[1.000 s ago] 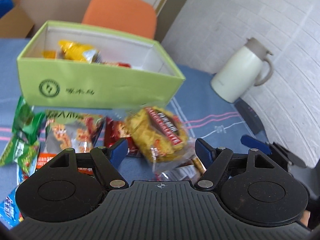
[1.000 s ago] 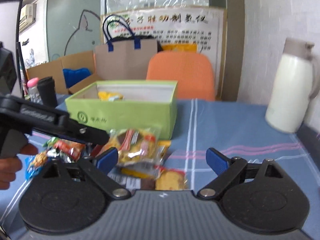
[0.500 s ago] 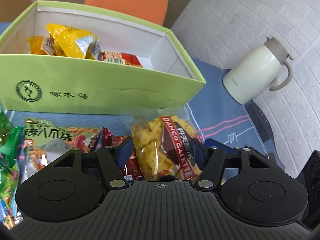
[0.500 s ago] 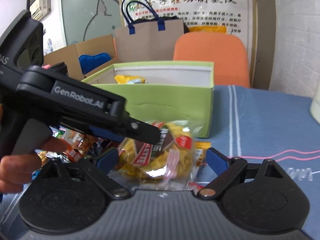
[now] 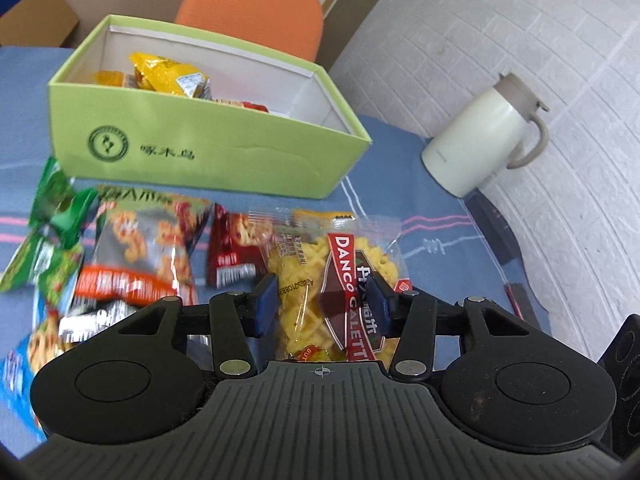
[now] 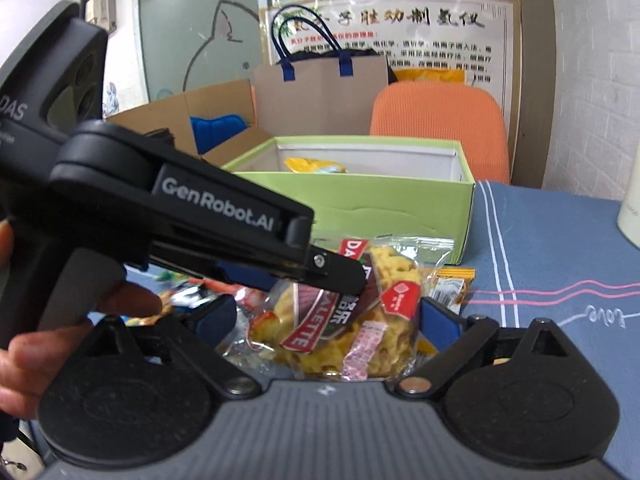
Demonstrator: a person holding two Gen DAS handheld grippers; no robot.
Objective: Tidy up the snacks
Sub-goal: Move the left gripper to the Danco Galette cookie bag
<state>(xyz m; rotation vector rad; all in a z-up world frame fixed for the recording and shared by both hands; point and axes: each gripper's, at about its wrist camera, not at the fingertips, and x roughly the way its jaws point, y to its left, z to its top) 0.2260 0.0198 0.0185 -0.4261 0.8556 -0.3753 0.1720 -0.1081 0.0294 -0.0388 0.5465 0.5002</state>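
In the left wrist view, the left gripper (image 5: 322,304) sits at the lower centre of the frame, its blue pads closing in on a clear plastic packet of yellow lattice biscuits with a red-and-brown label (image 5: 320,280); the packet lies between the jaws and both pads appear to press its sides, though crinkled film blurs the contact. Just left of it lie a small dark red snack packet (image 5: 232,248), a shiny orange-and-silver snack bag (image 5: 136,256), and green wrappers (image 5: 52,232) at the left edge. All rest on a blue tablecloth with pink and white stripes (image 5: 440,232), which shows bare cloth to the right of the packet. Beyond, across the upper left, stands an open light-green cardboard box with a white interior (image 5: 224,152); a yellow foil packet (image 5: 168,72) lies at its left end and the right part of its floor is uncovered. A cream insulated jug with a grey lid (image 5: 480,136) stands at the right, near the white brick wall and the cloth's edge.

In the right wrist view, the right gripper (image 6: 324,316) fills the bottom, jaws spread wide and opening, their pads clear of the biscuit packet (image 6: 380,344) between them. The left gripper (image 6: 344,276) reaches in from the left, held by a hand (image 6: 52,344). An orange chair back (image 6: 436,112) stands behind the box (image 6: 400,200).
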